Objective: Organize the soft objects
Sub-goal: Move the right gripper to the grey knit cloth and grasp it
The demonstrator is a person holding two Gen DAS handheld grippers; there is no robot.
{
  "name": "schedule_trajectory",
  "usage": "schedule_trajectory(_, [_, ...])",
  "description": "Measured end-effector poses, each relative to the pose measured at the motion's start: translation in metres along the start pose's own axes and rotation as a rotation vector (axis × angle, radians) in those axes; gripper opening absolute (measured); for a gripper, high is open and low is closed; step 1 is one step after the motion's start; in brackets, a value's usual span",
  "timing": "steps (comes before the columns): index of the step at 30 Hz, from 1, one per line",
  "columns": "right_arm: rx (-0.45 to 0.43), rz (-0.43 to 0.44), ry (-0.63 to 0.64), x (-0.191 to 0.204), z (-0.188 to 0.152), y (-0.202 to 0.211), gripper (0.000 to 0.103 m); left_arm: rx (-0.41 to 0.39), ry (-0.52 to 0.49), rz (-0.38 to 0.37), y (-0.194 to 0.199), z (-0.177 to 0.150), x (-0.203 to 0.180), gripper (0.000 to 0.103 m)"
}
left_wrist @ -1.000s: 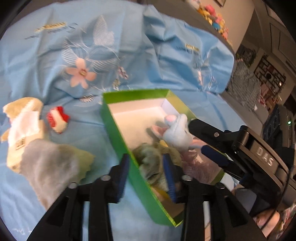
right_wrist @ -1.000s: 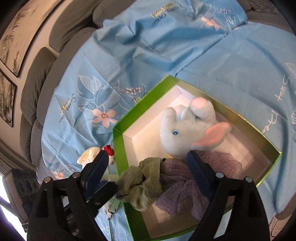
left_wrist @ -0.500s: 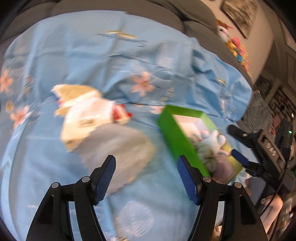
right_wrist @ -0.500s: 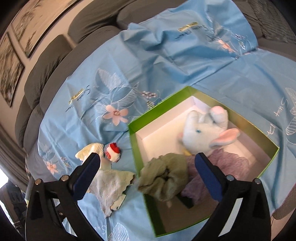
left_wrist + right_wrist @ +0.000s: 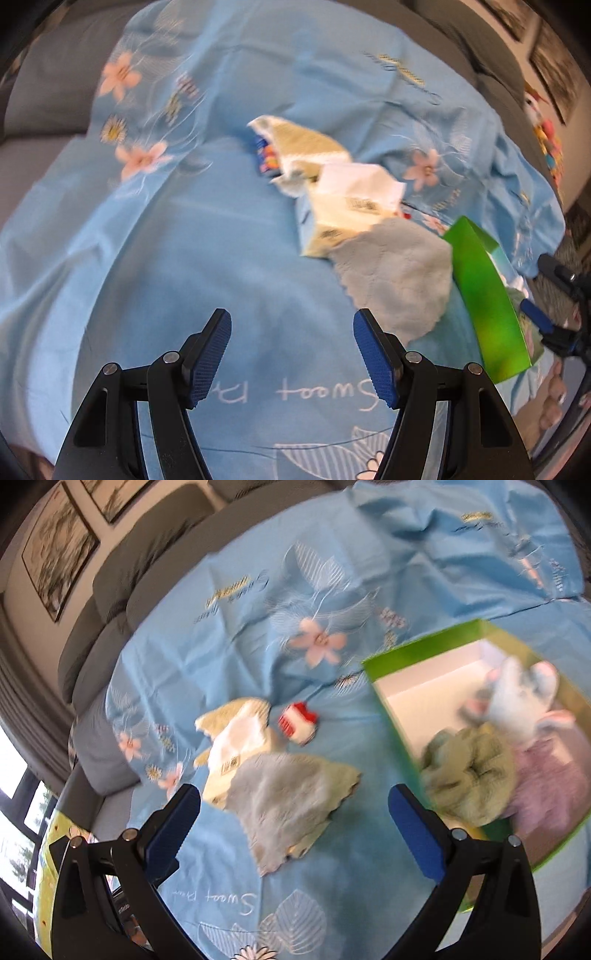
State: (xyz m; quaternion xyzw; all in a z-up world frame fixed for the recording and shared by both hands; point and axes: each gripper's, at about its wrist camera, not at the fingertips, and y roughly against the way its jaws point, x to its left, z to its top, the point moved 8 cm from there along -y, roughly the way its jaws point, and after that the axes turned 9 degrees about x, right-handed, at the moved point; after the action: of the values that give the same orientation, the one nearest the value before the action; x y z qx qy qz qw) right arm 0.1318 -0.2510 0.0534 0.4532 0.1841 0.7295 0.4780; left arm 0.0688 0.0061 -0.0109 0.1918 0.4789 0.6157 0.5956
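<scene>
A green box (image 5: 417, 650) with a white inside holds a blue elephant plush (image 5: 517, 705), a crumpled green cloth (image 5: 469, 771) and a purple cloth (image 5: 546, 790). Left of it on the blue sheet lie a grey cloth (image 5: 288, 801), a cream cloth with a white label (image 5: 240, 734) and a small red-and-white toy (image 5: 297, 725). My right gripper (image 5: 293, 805) hovers open above the grey cloth, nothing between its fingers. My left gripper (image 5: 291, 332) is open over bare sheet, the grey cloth (image 5: 399, 280) just beyond its right finger. The green box (image 5: 487, 295) stands further right.
The blue flowered sheet (image 5: 166, 240) covers a grey sofa (image 5: 122, 576). Framed pictures (image 5: 59, 550) hang on the wall behind. In the left wrist view the right gripper (image 5: 546, 291) shows at the right edge beside the box.
My left gripper has left the green cloth in the box, opened wider and swung left over the sheet. My right gripper has backed off the elephant and moved left over the grey cloth.
</scene>
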Motion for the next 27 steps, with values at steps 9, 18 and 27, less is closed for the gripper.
schedule_trajectory(9, [0.159, -0.062, 0.032, 0.014, -0.013, -0.084, 0.086, 0.012, 0.021, -0.050, 0.003, -0.004, 0.007, 0.069])
schedule_trajectory(18, [0.177, -0.198, 0.126, 0.010, -0.007, -0.130, 0.028, 0.015, 0.020, -0.028, 0.005, -0.005, 0.018, 0.069])
schedule_trajectory(27, [-0.014, -0.116, 0.187, 0.047, 0.014, -0.069, 0.012, 0.012, 0.056, -0.041, 0.011, -0.003, 0.034, 0.069])
